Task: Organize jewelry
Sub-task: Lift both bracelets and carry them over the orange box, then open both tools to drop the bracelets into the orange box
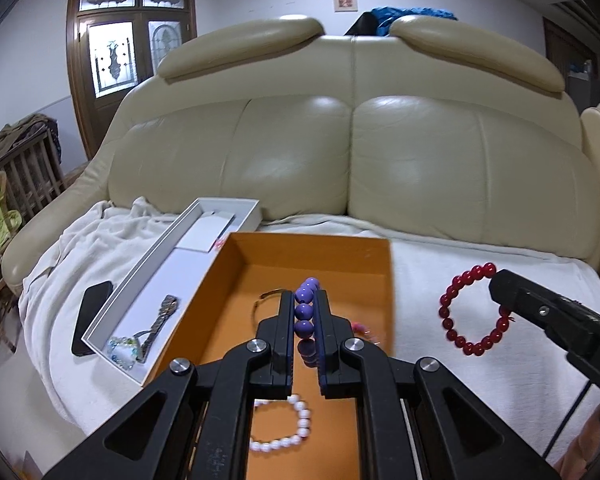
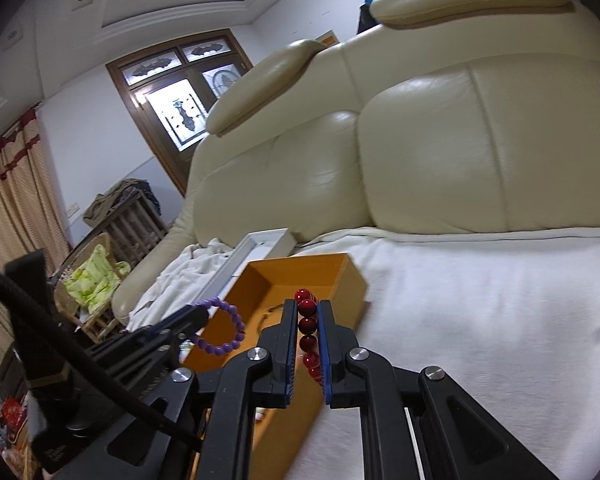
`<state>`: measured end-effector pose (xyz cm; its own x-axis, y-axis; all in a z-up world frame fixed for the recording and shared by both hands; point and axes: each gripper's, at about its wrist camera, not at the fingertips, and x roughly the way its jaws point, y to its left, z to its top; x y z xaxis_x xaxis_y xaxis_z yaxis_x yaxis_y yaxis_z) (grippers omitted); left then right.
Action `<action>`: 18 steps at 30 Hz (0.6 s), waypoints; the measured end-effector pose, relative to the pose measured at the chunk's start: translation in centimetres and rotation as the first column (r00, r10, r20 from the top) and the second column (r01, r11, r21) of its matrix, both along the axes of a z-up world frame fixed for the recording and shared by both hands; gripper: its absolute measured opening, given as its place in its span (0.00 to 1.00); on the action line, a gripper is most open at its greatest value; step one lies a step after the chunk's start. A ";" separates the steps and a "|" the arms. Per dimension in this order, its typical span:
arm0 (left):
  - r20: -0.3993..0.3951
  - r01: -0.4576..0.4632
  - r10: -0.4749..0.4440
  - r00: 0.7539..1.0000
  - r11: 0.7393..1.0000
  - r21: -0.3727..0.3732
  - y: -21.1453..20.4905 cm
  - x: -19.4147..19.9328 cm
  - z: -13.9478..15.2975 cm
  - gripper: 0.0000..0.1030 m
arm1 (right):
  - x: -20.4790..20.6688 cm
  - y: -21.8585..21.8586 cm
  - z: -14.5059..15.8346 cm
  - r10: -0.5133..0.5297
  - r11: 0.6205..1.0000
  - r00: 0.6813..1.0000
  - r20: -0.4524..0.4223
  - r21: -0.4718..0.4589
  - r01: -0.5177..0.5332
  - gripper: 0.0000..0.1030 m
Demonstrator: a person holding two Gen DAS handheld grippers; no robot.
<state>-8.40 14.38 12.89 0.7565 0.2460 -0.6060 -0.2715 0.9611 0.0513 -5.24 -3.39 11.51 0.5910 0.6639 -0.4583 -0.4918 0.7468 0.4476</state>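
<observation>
A cream leather sofa fills the room's middle, its seat covered by a white blanket; behind it stand pale walls, a brown wooden door with patterned glass panes and a small framed picture. At the left sit a wicker chair with a yellow-green cloth and striped curtains.

On the blanket lies an open orange box, and touching its left wall a long white box holding a metal watch and a clear beaded piece. A dark phone lies just left of the white box.

The left gripper hovers over the orange box with its fingers closed on a purple bead bracelet, whose loop hangs free in the right wrist view. Below it, on the box floor, rest a white pearl bracelet and a thin metal bangle. The right gripper is clamped on a red bead bracelet (held in the air beside the box's right wall, above the blanket).

Writing: only partial pale letters on the right gripper's body, too cut off to read.
</observation>
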 end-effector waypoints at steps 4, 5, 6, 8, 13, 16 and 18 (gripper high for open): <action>-0.034 -0.013 0.013 0.999 1.000 -0.009 1.9 0.7 -1.3 0.09 | 0.1 2.1 -0.5 0.045 0.999 0.999 -0.017 0.013 -0.045 0.11; -0.043 -0.015 0.014 0.999 1.000 -0.016 2.5 0.8 -1.7 0.09 | 0.1 2.5 -0.7 0.058 0.998 0.998 -0.024 0.013 -0.058 0.10; -0.053 -0.013 0.012 0.999 1.000 -0.027 3.1 1.0 -2.0 0.09 | 0.0 2.8 -0.8 0.069 0.998 0.997 -0.030 0.015 -0.069 0.10; -0.073 -0.021 0.018 0.997 0.999 -0.048 4.2 1.3 -2.7 0.09 | -0.1 3.7 -1.4 0.096 0.995 0.994 -0.044 0.011 -0.096 0.10; -0.140 -0.038 0.029 0.990 0.998 -0.057 5.7 2.5 -4.5 0.09 | -0.9 5.5 -2.7 0.152 0.988 0.986 -0.074 -0.017 -0.153 0.10; -0.176 -0.053 0.041 0.984 0.996 -0.065 6.3 3.0 -5.5 0.09 | -1.4 6.6 -3.6 0.175 0.983 0.980 -0.090 -0.044 -0.180 0.10; -0.197 -0.064 0.049 0.979 0.996 -0.070 6.6 3.2 -6.1 0.09 | -1.6 6.8 -4.1 0.182 0.980 0.978 -0.102 -0.057 -0.188 0.10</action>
<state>-5.15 21.01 6.79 0.6081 0.2333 -0.7588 -0.3176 0.9475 0.0368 -6.82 3.45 7.42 0.4119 0.7242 -0.5530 -0.5814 0.6762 0.4525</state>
